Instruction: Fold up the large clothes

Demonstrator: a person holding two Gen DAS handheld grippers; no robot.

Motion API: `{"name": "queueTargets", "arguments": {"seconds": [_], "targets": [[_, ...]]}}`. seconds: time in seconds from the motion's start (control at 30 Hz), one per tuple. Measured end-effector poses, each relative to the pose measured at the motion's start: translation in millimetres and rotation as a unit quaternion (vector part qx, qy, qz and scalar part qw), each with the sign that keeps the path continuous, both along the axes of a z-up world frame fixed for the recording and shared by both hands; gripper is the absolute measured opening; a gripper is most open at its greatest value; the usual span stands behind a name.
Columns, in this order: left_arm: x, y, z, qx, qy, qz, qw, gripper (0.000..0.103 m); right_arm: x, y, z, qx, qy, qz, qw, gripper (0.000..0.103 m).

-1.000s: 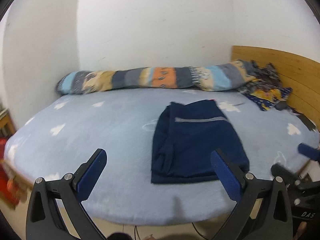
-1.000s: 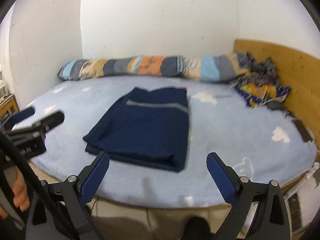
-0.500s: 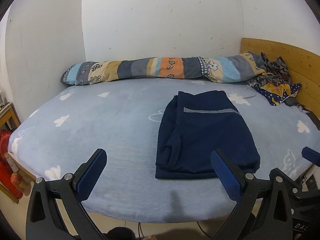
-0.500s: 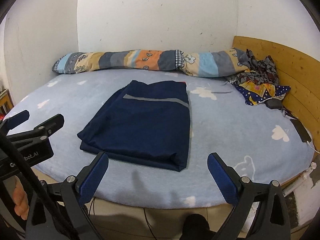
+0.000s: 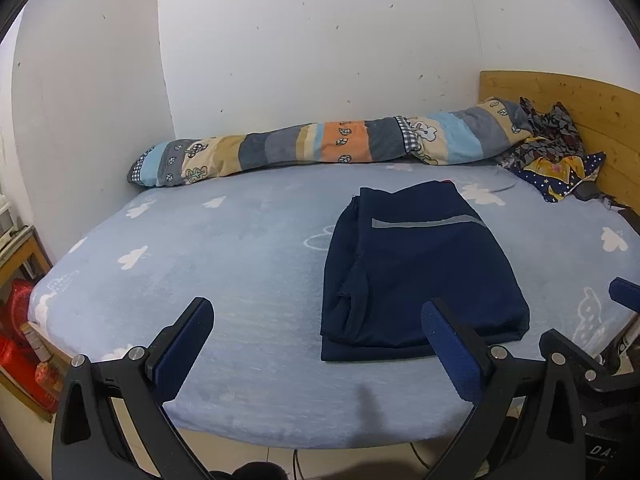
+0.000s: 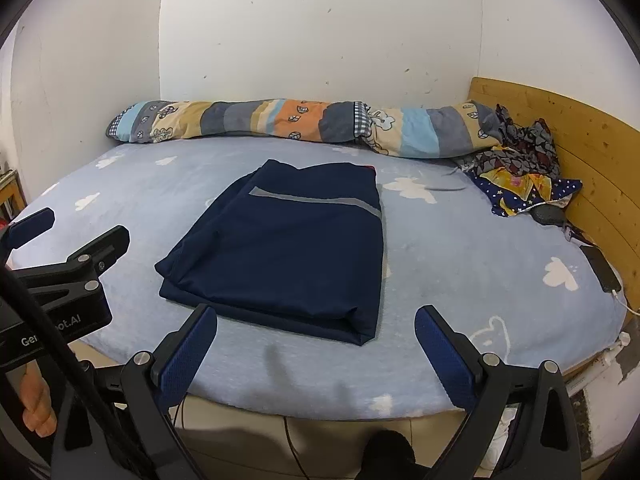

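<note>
Item: navy garment (image 5: pixel 420 272), one, already folded into a compact rectangle of several layers, with a grey stripe (image 5: pixel 424 224) running across its upper face. It is laid flat on the bed (image 5: pixel 240 248), nearer the front edge than the wall, right of centre in the left wrist view and left of centre in the right wrist view (image 6: pixel 288 248).

Handling, as judged: the fabric is taken to be soft, limp and light, likely to sag and slip open if lifted by one layer only. All layers are best pinched together at the near corners, or along the thick folded near edge (image 6: pixel 280 322), where the stack is seen to be fullest. The loose layered side (image 5: pixel 348 280) is judged the less secure hold.

Left gripper (image 5: pixel 316 344): held spread wide, nothing between the blue pads (image 5: pixel 184 344), short of the bed's front edge and apart from the garment.

Right gripper (image 6: pixel 316 344): likewise held spread and empty, just short of the garment's near edge.

Surroundings: pale blue cloud-print sheet; a long striped bolster (image 5: pixel 332 144) is set against the wall; a heap of patterned cloth (image 6: pixel 520 172) is left by the wooden headboard (image 6: pixel 592 160). A dark flat object near the headboard cannot be identified.
</note>
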State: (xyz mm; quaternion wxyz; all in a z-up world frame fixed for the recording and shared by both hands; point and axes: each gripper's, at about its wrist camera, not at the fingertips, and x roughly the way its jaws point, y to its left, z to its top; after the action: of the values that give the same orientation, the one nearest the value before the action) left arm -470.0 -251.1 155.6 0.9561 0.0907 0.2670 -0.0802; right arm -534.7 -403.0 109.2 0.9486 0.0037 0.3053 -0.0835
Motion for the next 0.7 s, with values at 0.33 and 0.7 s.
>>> {"name": "queueTargets", "arguments": {"seconds": [0.33, 0.7], "targets": [[-0.1, -1.8, 1.1, 0.009, -0.001, -0.002, 1.0000, 0.103, -0.3, -0.3, 0.5, -0.001, 0.000, 0.002, 1.000, 0.101], [-1.3, -2.7, 1.2, 0.005, 0.002, -0.005, 1.0000, 0.103, 0.2, 0.7, 1.0, 0.002, 0.001, 0.002, 1.000, 0.101]]}}
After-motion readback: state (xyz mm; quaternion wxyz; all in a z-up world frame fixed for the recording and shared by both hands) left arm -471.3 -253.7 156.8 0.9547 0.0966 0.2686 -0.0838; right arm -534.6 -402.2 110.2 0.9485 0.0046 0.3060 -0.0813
